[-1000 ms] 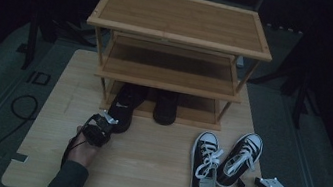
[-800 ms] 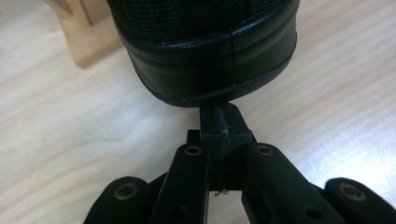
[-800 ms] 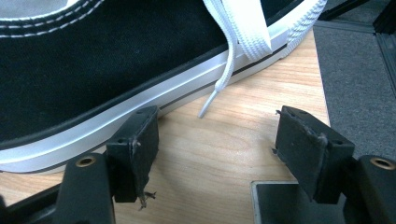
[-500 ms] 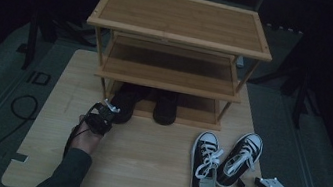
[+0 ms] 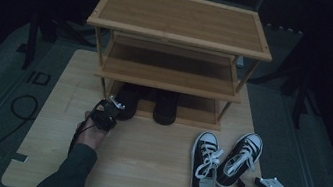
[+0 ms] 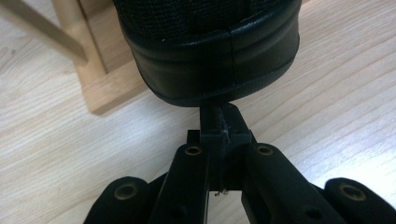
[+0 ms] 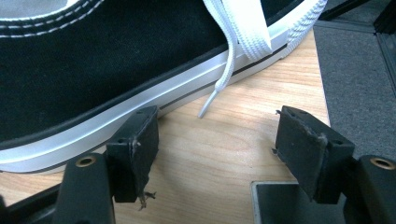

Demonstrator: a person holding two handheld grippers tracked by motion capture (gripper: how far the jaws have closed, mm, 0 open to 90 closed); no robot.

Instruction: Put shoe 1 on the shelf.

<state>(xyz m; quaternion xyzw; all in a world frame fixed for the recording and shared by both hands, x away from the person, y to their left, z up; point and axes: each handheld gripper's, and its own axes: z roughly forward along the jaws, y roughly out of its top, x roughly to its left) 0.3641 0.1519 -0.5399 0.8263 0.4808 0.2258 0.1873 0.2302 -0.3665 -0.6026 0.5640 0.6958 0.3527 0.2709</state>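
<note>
Nudging black shoe (image 6: 205,51) into the rack's (image 5: 171,81) bottom shelf near the tabletop's far edge with left gripper (image 6: 219,121) jaws closed, empty; right gripper (image 7: 217,140) open beside sneaker (image 7: 93,65)

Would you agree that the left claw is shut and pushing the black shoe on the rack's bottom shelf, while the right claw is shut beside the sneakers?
Not quite: the right claw is open, its two pads standing well apart beside the sneaker's white sole, as the right gripper view shows. The rest holds: the left claw is shut, its tips against the black shoe on the rack's bottom shelf.
</note>
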